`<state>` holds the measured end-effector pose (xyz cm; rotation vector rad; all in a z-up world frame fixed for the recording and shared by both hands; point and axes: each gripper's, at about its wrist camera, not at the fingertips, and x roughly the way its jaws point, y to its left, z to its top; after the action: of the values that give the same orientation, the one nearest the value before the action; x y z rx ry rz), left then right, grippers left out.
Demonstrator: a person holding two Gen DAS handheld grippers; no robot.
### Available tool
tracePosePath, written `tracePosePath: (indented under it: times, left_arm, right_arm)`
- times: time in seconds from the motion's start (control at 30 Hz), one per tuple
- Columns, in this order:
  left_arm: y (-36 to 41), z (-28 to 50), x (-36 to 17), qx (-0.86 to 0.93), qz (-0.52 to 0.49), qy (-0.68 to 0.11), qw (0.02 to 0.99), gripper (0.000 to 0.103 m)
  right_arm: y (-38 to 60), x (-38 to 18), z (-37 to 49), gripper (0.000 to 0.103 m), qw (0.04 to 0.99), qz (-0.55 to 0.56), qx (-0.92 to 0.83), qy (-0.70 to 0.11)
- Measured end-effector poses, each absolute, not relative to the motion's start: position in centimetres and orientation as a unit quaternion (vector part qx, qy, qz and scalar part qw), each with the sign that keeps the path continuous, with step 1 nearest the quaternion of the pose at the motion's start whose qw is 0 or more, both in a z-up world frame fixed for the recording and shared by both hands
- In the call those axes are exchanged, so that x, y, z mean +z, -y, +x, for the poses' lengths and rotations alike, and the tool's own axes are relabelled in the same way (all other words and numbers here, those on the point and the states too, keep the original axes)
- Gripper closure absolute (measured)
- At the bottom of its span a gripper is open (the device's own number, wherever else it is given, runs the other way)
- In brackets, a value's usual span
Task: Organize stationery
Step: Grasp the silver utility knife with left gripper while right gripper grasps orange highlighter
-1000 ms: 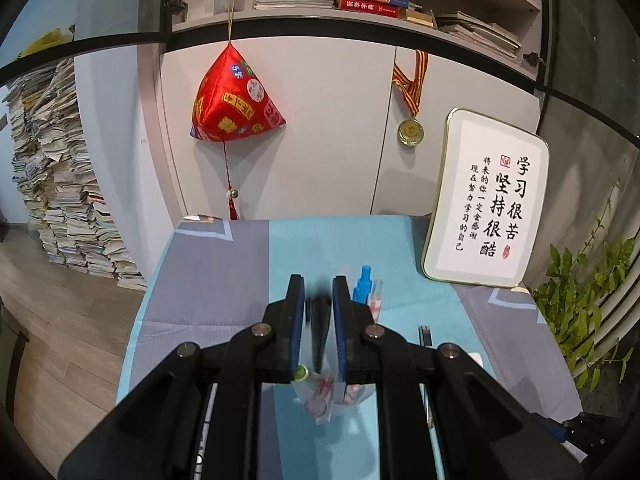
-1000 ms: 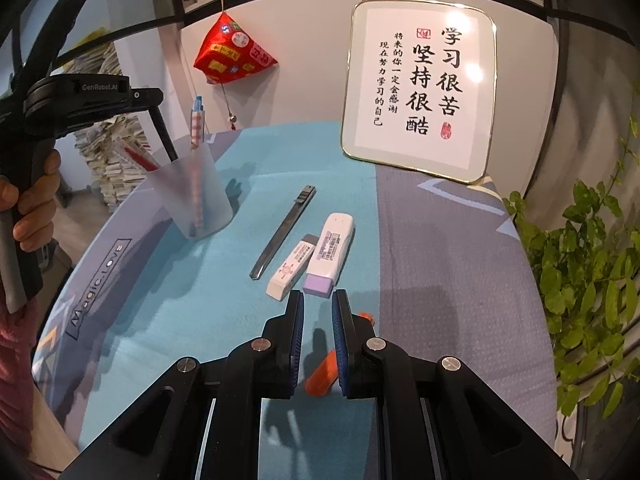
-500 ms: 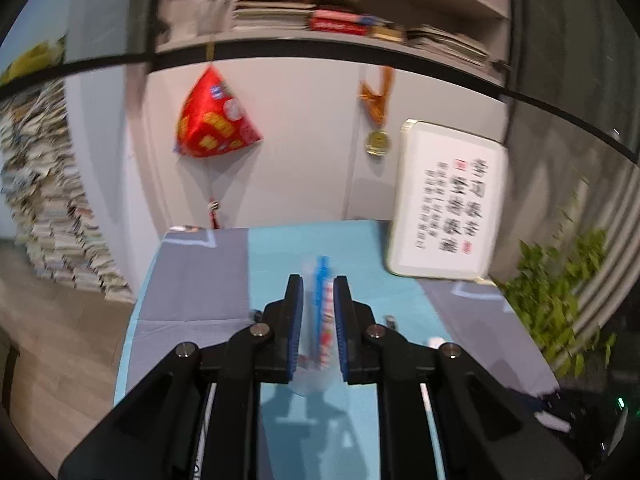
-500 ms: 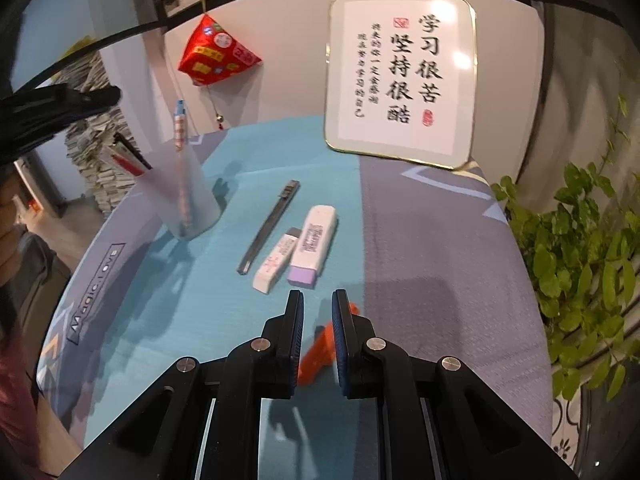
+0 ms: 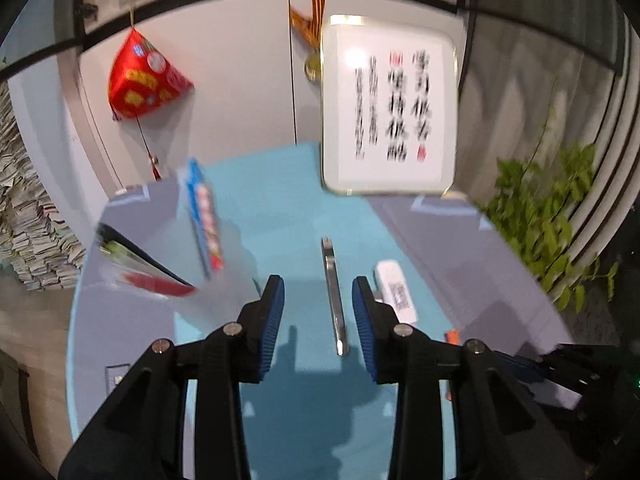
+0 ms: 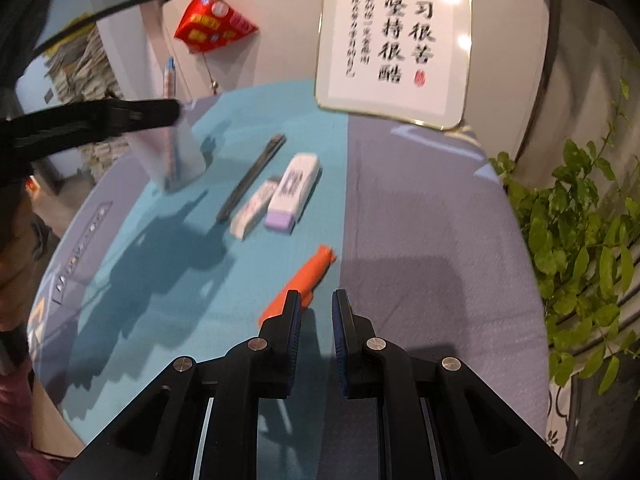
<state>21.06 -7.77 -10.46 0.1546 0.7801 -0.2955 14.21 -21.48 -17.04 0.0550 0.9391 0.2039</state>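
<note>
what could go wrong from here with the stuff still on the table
The left tool is open over the thin metal strip, which lies flat and may slip from the pads. The cup beside it looks light, and pens lean out of it, so a sideways bump could tip it. The right tool is nearly closed beside the orange marker and may push it.

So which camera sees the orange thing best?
The right wrist view: the orange thing lies in plain sight just ahead of the right fingers. The left wrist view shows only a sliver behind its own fingers.
</note>
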Motion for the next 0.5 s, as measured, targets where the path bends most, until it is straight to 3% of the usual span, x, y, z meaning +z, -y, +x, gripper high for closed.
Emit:
tracePosePath:
  times: [0.23,0.33,0.5]
  left_arm:
    - [9.7,23.5,-14.3,-0.129,0.093,-0.413,0.897,0.070]
    - [9.7,25.1,-15.1,-0.120,0.076,-0.424,0.894,0.070]
    - [10.5,27.5,-15.8,-0.120,0.058,-0.436,0.890,0.070]
  right_arm:
    - [21.5,-17.5,14.8,0.088,0.881,0.056,0.094,-0.460]
    - [21.6,-17.8,15.2,0.081,0.879,0.059,0.089,-0.464]
    - [21.8,-18.2,15.7,0.081,0.876,0.072,0.088,-0.469]
